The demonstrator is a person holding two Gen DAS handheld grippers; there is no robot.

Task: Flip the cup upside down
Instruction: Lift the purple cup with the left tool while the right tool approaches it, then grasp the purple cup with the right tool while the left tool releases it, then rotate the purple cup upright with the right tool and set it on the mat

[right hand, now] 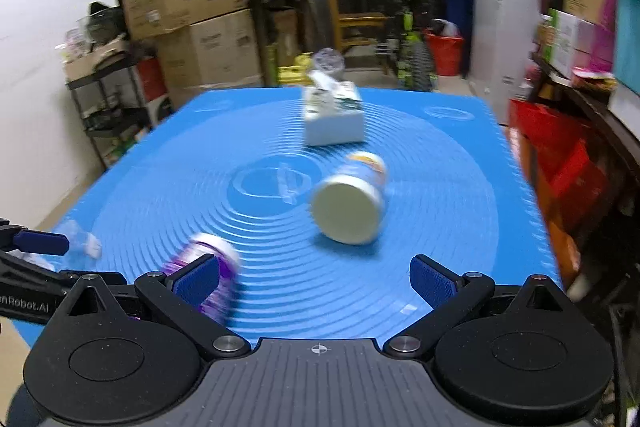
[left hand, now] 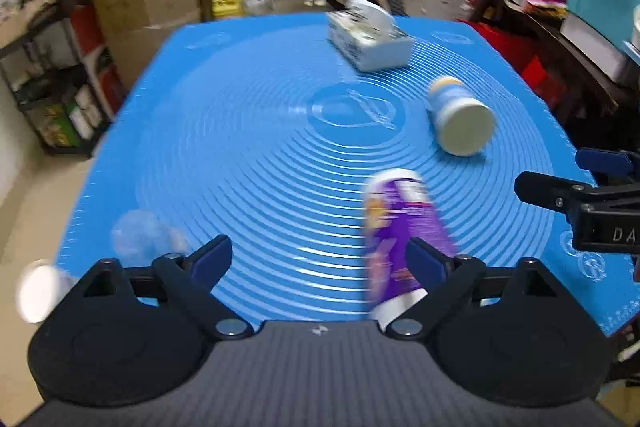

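Observation:
A clear plastic cup (left hand: 140,233) lies at the near left of the blue mat (left hand: 248,155), blurred; it also shows in the right wrist view (right hand: 82,243) at the mat's left edge. My left gripper (left hand: 322,259) is open and empty above the mat's near edge, the cup just beyond its left finger. My right gripper (right hand: 316,281) is open and empty over the near right of the mat (right hand: 440,187). Its fingers show at the right edge of the left wrist view (left hand: 560,195).
A purple bottle (left hand: 400,227) lies by my left gripper's right finger, also in the right wrist view (right hand: 208,267). A white-capped bottle (left hand: 460,115) (right hand: 352,203) lies on its side mid-right. A tissue box (left hand: 368,35) (right hand: 334,115) sits at the far side. Boxes and shelves surround the table.

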